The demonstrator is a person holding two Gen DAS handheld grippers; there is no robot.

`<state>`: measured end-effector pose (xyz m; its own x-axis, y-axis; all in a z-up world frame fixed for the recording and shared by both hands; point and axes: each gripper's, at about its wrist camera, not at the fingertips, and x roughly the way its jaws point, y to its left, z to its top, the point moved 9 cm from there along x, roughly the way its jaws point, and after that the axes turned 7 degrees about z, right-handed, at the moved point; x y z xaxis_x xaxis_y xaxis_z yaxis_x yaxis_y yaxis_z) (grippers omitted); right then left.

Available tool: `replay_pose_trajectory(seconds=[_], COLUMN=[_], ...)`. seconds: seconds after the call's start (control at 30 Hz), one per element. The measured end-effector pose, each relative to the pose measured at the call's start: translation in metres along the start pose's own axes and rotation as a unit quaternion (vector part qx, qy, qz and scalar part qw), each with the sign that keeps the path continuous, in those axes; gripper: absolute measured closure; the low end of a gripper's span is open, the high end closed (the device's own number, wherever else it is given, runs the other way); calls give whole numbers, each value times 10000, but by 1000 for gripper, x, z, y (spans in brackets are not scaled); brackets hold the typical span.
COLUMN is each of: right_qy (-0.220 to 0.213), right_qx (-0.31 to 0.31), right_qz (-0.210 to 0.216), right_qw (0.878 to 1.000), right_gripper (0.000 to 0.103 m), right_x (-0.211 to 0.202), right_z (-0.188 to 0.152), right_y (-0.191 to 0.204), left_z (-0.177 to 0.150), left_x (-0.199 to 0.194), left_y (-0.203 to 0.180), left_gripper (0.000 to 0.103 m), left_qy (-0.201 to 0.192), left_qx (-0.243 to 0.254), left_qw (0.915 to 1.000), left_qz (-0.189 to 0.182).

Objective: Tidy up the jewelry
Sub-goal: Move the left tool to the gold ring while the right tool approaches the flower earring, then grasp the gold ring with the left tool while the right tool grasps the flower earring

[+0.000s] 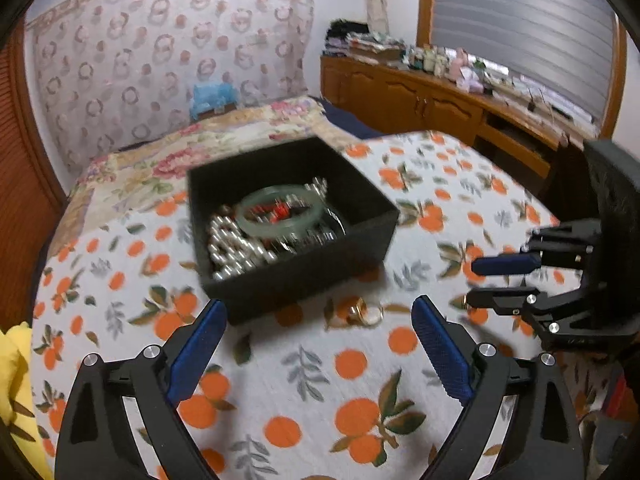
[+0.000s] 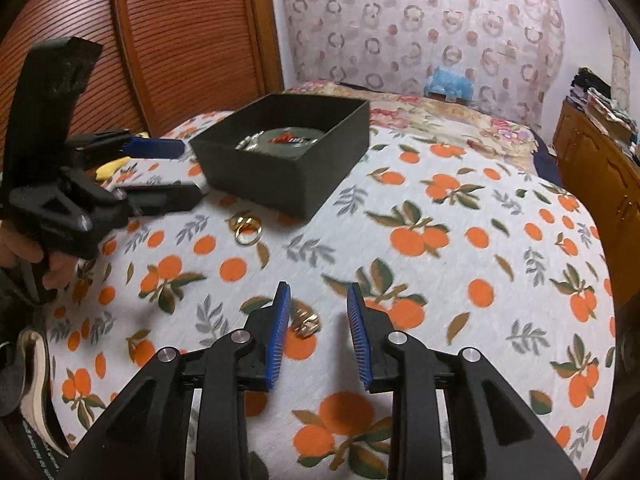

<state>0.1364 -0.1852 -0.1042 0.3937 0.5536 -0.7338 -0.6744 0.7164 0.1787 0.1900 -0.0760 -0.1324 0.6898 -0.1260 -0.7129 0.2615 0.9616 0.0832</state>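
Observation:
A black open box [image 1: 320,276] stands on the orange-print cloth; it also shows in the right wrist view [image 2: 280,176]. It holds a pale green bangle [image 1: 280,212], silver beads [image 1: 236,248] and other jewelry. Two gold rings [image 1: 364,312] lie on the cloth just in front of the box, also seen in the right wrist view [image 2: 246,228]. My left gripper [image 1: 316,320] is open, with the rings between and just ahead of its fingertips. My right gripper [image 2: 318,300] is open and empty; a small gold piece [image 2: 306,326] lies on the cloth between its fingers.
The cloth covers a bed [image 1: 280,380] with a floral quilt [image 1: 208,148] behind. A wooden cabinet [image 1: 420,96] with clutter stands at the right. A wooden slatted door [image 2: 168,40] is at the left. A yellow item [image 1: 16,380] lies at the bed's left edge.

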Motion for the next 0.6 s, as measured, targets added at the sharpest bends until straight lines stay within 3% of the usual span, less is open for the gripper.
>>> replay_pose_trajectory(seconds=[0.37, 0.4, 0.47, 0.6], right_qy=[251, 248, 256, 246], right_qx=[-245, -249, -291, -289], right_qz=[-192, -224, -312, -372], right_qw=[9992, 9991, 9988, 9986], right_gripper=[72, 73, 87, 87], right_x=[4, 4, 4, 3], right_z=[-9, -9, -8, -10], right_y=[6, 6, 3, 0], left_z=[-15, -15, -16, -13], left_x=[21, 22, 24, 22], left_y=[-19, -20, -22, -25], left_gripper=[13, 13, 13, 13], left_qy=[348, 379, 428, 416], left_qx=[280, 303, 367, 379], left_qw=[9990, 9988, 9984, 9982], left_qz=[-83, -90, -51, -191])
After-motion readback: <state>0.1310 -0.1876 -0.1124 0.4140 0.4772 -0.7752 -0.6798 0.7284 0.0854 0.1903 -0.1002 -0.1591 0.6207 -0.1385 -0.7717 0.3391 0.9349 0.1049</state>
